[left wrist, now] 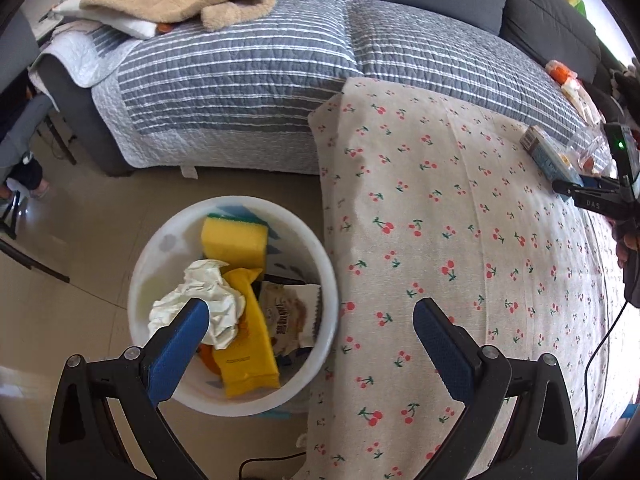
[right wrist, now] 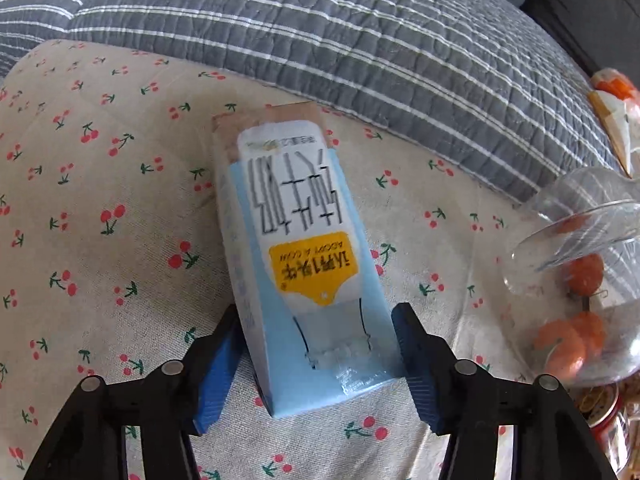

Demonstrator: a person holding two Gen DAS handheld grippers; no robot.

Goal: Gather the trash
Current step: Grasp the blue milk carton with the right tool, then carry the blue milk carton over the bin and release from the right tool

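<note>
Because the light-blue milk carton lies flat on its side on the cherry-print cloth of the counter, the right gripper comes at it from above and behind, one blue pad on each long side. Its jaws stand partly closed around the carton's near end; the pads look right against the sides, but whether they already press on it I cannot tell. One carton is in reach.

Over at the counter's edge, the left gripper hangs with its jaws wide open and nothing between them, above one white bin standing on the floor just beside the cloth's hanging edge, likely placed there so that trash can be dropped straight in. Inside it I count one yellow sponge, one crumpled white paper, one yellow packet and one pale printed wrapper, with some scraps beneath that I cannot make out.

Near the carton, one clear glass vessel lies tipped over with about three orange fruits inside. Behind runs a striped sofa cover.
</note>
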